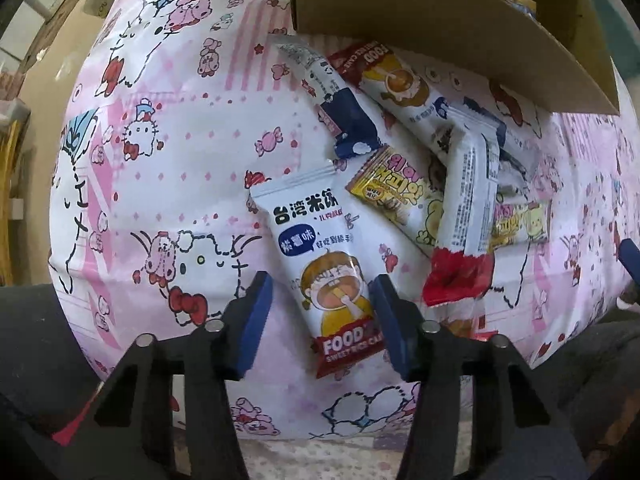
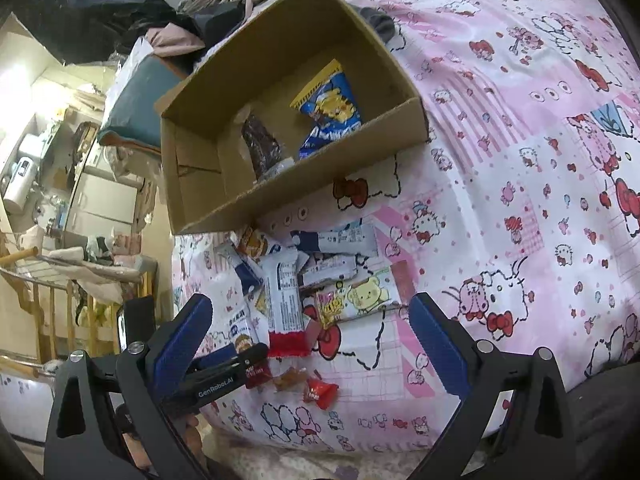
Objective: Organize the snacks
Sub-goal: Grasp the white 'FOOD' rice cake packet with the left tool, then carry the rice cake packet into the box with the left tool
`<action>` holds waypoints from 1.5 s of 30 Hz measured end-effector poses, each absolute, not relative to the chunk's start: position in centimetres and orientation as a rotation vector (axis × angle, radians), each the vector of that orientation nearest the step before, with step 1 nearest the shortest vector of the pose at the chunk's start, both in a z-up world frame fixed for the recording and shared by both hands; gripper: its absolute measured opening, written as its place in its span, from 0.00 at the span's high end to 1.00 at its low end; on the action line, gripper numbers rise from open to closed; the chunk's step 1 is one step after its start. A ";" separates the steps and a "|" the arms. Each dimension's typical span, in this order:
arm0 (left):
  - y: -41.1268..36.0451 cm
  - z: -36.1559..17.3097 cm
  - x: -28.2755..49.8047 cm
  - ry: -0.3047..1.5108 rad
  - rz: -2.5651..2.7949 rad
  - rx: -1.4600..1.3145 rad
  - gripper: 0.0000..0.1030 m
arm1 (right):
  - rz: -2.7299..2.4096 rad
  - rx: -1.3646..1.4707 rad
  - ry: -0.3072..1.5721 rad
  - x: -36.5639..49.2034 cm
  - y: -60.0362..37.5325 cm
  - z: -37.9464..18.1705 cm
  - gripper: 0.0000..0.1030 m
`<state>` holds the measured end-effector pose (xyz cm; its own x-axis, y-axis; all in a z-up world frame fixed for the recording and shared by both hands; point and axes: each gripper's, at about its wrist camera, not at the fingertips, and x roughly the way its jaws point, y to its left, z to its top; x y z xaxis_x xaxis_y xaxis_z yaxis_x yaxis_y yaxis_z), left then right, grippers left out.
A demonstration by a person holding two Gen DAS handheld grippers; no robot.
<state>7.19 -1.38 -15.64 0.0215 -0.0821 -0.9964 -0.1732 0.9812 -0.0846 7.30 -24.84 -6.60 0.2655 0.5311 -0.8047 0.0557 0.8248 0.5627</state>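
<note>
left gripper (image 1: 320,312): I have it straddling the rice cake packet (image 1: 320,264), pointing straight down. Left pad has a clear gap to the wrapper, right pad is at the packet's edge; not clamped yet, so I call it released.
right gripper (image 2: 312,344): wide apart, empty, hovering near the pile's near side.
packet location: flat on the pink cartoon bedsheet (image 1: 168,168), left of the snack pile (image 1: 448,184), lying diagonally between my left jaws.
box (image 2: 280,120): cardboard, far side of the pile, a blue bag (image 2: 328,108) and a dark bar (image 2: 260,148) already inside.
stage: my guess, closing on the first loose packet for transfer into the box.
risk 1: packet sits askew to the jaws; closing could pinch only a corner and it slips out.
risk 2: soft sheet; pads may snag fabric and drag it.
risk 3: right pad near the red-ended wrapper (image 1: 460,276); it might catch that too.
risk 4: crushing the rice cake if squeezed hard.
</note>
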 end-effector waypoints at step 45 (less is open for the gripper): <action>2.1 -7.7 6.7 1.304 0.032 -0.261 0.73 | 0.454 0.334 1.374 6.4 -22.2 -7.3 0.97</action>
<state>6.67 2.14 -7.74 0.2674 -0.1228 -0.9557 -0.1701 0.9703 -0.1722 6.39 -22.22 -7.28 0.1316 0.4944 -0.8592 -0.1143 0.8685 0.4822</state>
